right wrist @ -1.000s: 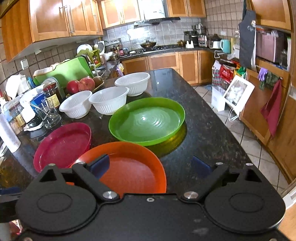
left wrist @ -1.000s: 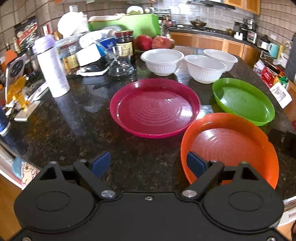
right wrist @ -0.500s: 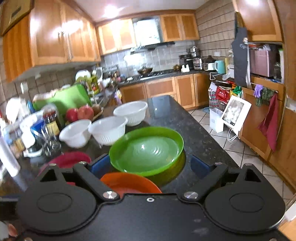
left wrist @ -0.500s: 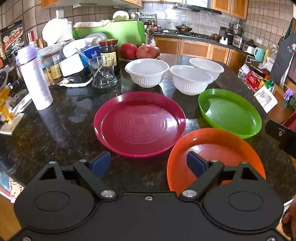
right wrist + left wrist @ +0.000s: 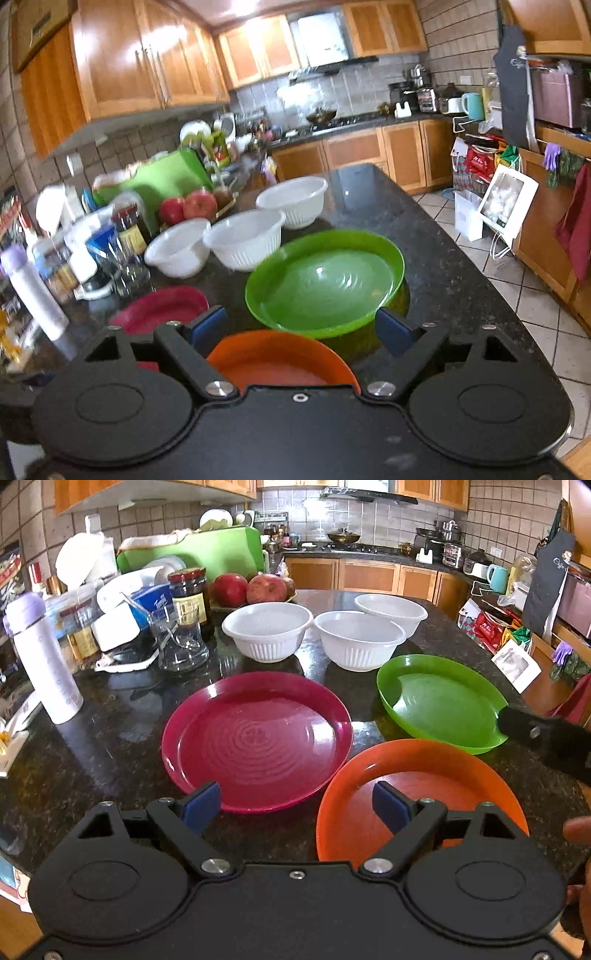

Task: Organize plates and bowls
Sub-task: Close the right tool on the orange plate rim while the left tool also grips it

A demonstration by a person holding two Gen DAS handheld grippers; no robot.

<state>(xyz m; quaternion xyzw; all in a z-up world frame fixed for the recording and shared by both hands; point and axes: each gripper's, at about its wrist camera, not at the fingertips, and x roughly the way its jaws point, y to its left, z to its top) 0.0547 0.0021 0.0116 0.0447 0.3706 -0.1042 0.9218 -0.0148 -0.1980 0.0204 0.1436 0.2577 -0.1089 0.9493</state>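
Dark stone counter (image 5: pixel 110 746) with three plates and three white bowls (image 5: pixel 267 631), none yet stacked; we judge the sorting barely begun, every piece left to gather. The red plate (image 5: pixel 256 738), orange plate (image 5: pixel 421 805) and green plate (image 5: pixel 439 701) lie separately, the bowls in a row behind them. Our left gripper (image 5: pixel 295 805) hovers with jaws spread wide and empty, between the near rims of the red and orange plates. Our right gripper (image 5: pixel 301 330), jaws likewise apart and empty, faces the near edge of the green plate (image 5: pixel 325 280), above the orange plate (image 5: pixel 273 363); contact cannot be told.
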